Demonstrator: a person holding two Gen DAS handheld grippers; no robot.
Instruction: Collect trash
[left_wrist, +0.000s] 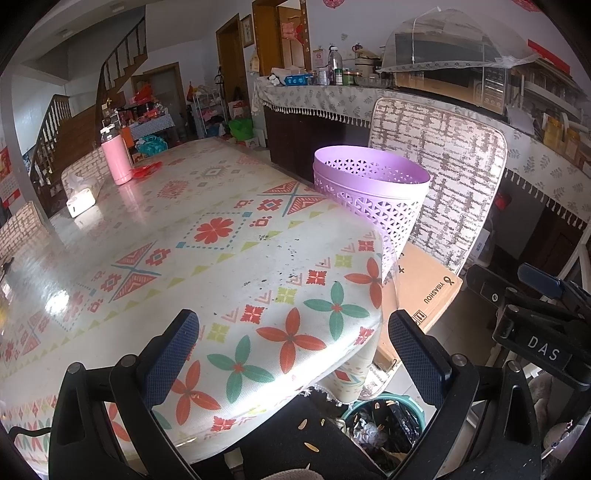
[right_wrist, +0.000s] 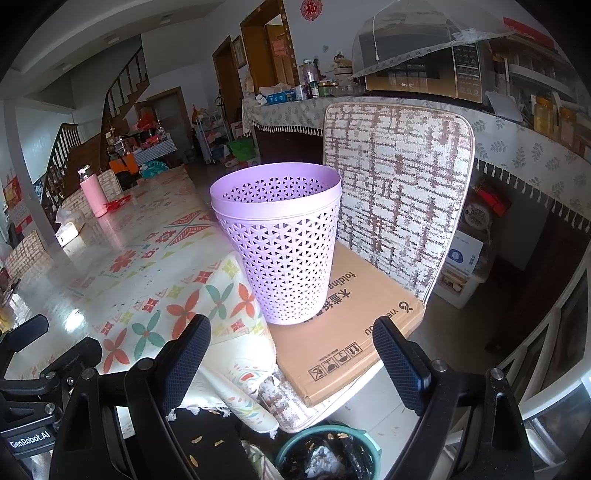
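Right wrist view: the purple basket (right_wrist: 282, 243) is seen standing on a cardboard box (right_wrist: 343, 332) on the chair, beside the desk (right_wrist: 122, 280). Both grippers' fingers (right_wrist: 186, 360) are held wide open, empty. The basket looks light and bendy; its rim could be pinched.

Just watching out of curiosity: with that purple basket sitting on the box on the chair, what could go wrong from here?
The purple basket stands on a cardboard box on a chair, close to the box's edge nearest the table, so a nudge from the open right tongs might tip it. Small dark crumbs on the tablecloth look too fine for the wide left tongs to pinch.
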